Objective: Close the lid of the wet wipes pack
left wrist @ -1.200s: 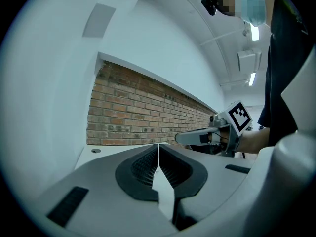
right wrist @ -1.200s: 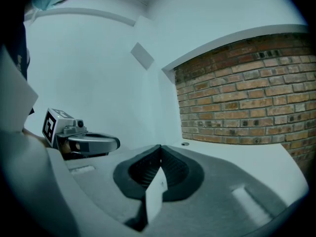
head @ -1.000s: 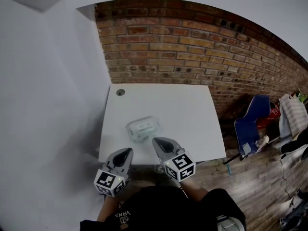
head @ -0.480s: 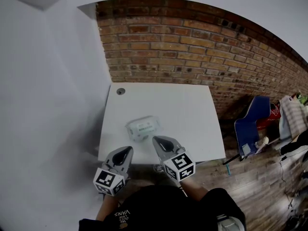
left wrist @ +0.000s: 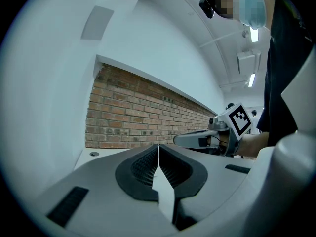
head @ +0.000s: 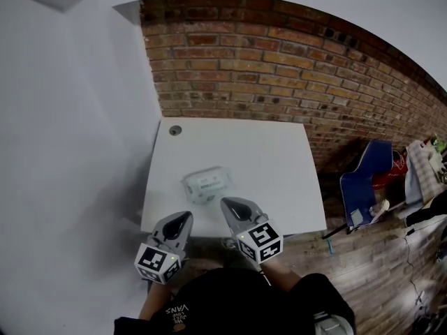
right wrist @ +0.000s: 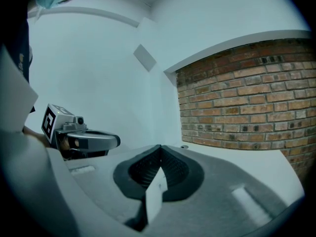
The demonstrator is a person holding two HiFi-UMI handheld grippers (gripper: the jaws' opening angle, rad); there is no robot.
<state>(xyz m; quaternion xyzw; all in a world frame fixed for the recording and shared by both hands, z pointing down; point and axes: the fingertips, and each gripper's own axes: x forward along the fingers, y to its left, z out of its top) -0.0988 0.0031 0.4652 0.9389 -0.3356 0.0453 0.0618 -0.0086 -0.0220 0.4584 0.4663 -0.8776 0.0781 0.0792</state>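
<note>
Wet wipes pack (head: 207, 185), clear plastic with a white top, flat on the white bench (head: 272, 152), left of centre and toward the near edge. Lid (head: 211, 183) too small to judge open or shut. Grey left gripper (head: 183, 218) over the near left edge, apart from the pack, fingers (left wrist: 143, 168) pressed together on nothing. Grey right gripper (head: 226, 204) near the pack's near right corner, fingers (right wrist: 144, 171) likewise closed and empty. Far right, blue folding chair (head: 363, 180) on the wooden floor (head: 377, 257).

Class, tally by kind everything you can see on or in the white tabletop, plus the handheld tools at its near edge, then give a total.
Wet wipes pack: 1
Tools: 2 (left tool, right tool)
Cable grommet: 1
Total: 4
</note>
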